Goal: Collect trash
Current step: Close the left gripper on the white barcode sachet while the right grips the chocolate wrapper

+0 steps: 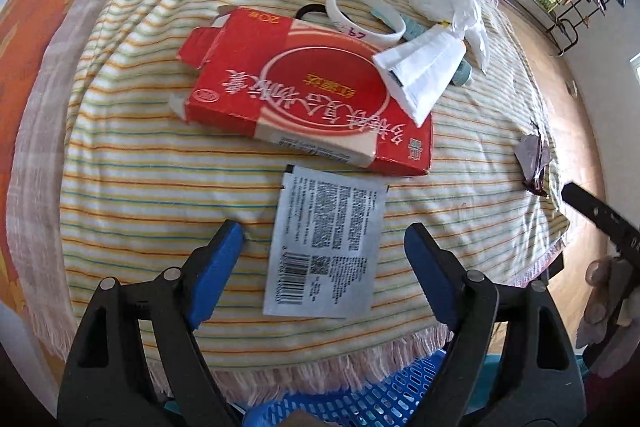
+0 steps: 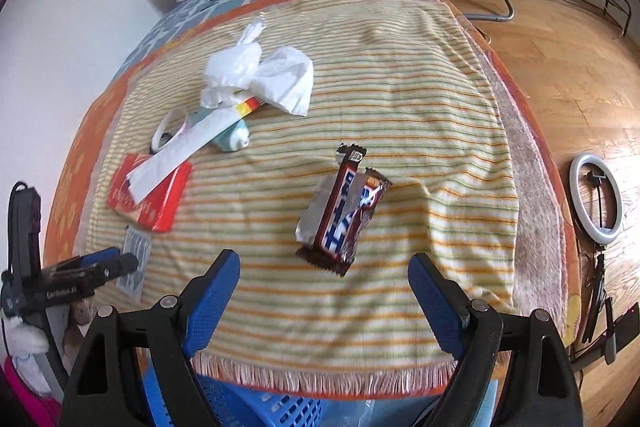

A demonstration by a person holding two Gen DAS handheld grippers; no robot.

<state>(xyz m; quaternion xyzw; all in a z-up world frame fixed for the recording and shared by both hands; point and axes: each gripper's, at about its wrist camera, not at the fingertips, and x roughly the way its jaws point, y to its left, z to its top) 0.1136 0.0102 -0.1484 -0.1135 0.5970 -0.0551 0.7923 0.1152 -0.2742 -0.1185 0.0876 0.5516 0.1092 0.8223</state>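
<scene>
L gripper [image 1: 324, 235] being held wide over flat silver printed sachet [image 1: 326, 247], nothing gripped; R gripper [image 2: 324, 267] wide, just short of brown foil candy wrapper [image 2: 344, 211]. Sachet edge w/ pads to be pinched, striped cloth [image 1: 160, 167] avoided.

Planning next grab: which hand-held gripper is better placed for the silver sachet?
Left. The left hand-held gripper is open, its fingers straddling the silver sachet; the right hand-held gripper faces the candy wrapper.

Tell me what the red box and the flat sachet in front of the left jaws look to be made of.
Red box: thin printed cardboard with a slightly glossy face; its torn end flaps show a pale raw edge. Flat sachet: probably foil-laminated plastic film; it looks silvery-white, lies thin and flat, and has a notch at one top corner. The silvery look alone cannot confirm foil.
</scene>
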